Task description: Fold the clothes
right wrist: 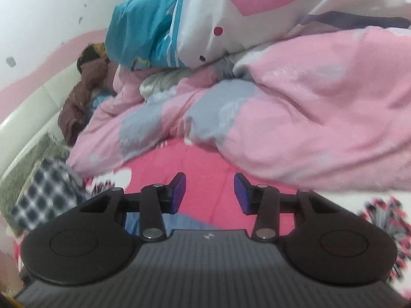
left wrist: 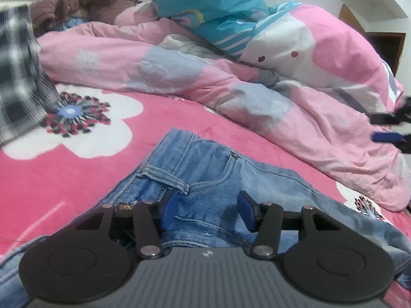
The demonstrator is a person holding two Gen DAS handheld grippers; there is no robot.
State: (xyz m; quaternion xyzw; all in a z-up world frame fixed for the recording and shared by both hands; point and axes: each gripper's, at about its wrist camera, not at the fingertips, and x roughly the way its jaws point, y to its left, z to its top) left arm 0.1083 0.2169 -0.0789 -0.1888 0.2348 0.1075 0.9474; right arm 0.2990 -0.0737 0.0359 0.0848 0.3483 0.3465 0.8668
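Left gripper point(left wrist: 207, 211): jaws spread wide, nothing between the blue pads point(left wrist: 169, 209); poised low over the jeans point(left wrist: 205, 177), pointing along the waistband end, fingers not touching the denim as far as can be told.

Right gripper point(right wrist: 209, 196): jaws likewise spread, empty; positioned to the right of the jeans, beyond their edge. Its fingertips point(left wrist: 385, 127) show at the left wrist view's right border.

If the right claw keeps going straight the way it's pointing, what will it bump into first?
Probably the rumpled pink quilt. The right claw is open and empty, pointing over the pink flowered bedsheet toward that heap. If it is angled downward it might touch the sheet first; the depth is hard to judge.
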